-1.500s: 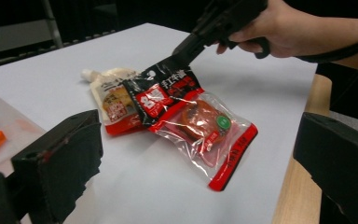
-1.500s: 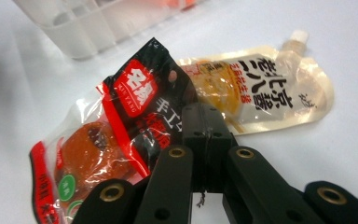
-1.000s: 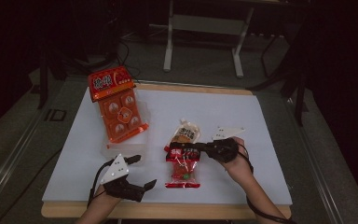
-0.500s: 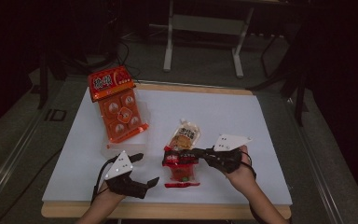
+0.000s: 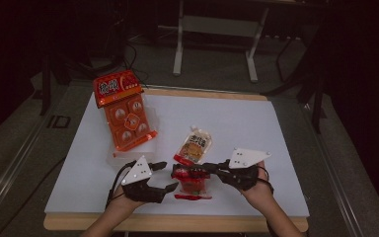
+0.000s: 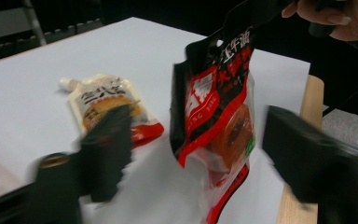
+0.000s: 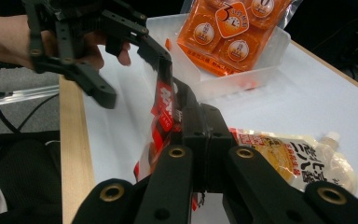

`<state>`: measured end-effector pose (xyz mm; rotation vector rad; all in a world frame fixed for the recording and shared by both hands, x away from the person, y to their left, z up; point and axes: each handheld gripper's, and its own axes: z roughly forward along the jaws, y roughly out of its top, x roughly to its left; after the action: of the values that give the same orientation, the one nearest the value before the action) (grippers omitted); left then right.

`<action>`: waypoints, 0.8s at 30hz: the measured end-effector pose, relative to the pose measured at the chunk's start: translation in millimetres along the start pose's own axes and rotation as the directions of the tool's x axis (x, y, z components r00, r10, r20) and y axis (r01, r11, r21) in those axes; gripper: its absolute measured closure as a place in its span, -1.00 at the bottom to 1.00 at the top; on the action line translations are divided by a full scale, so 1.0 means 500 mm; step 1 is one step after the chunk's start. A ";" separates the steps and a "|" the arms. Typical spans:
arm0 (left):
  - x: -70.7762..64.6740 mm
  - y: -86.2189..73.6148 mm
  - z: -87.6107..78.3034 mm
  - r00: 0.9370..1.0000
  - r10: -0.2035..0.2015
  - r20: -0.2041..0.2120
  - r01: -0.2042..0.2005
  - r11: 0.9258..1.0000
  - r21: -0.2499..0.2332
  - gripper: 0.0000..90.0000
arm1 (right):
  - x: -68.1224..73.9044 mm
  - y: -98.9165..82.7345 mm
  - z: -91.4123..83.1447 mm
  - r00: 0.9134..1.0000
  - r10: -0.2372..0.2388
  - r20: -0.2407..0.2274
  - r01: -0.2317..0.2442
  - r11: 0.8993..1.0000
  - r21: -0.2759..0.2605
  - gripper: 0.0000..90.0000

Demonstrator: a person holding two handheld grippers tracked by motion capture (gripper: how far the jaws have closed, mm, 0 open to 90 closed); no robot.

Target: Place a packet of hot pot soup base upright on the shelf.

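A red and black snack packet hangs upright just above the table's front edge. My right gripper is shut on its top edge; in the right gripper view the jaws pinch the packet. My left gripper is open. Its jaws have just been closing and stand on either side of the packet without touching it. Seen from the right gripper view, the left gripper sits beyond the packet.
A cream spouted pouch lies flat behind the packet. An orange multi-pack rests in a clear tray at the back left. The white table top ends in a wooden front edge. Chair and table legs stand beyond.
The right gripper has lifted the red packet from lying flat to hanging upright. The left gripper has moved right, its jaws narrower and now flanking the packet.
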<state>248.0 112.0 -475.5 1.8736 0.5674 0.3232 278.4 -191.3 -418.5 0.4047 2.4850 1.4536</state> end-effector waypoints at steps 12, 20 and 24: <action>0.011 0.025 0.027 1.000 0.013 0.024 -0.014 1.000 0.025 0.58 | 0.003 0.001 -0.004 1.000 -0.005 -0.005 0.005 1.000 -0.001 1.00; 0.011 0.032 0.024 0.999 0.031 0.025 -0.032 0.999 0.032 0.92 | 0.005 0.001 -0.007 1.000 0.005 -0.017 -0.005 1.000 -0.012 1.00; 0.010 0.041 0.018 0.999 0.039 0.037 -0.040 0.999 0.030 0.95 | 0.000 0.004 -0.013 1.000 0.015 -0.025 -0.016 1.000 -0.017 1.00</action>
<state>261.4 101.7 -459.9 1.9185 0.5146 0.3073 276.8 -195.5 -413.7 0.4057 2.4923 1.4944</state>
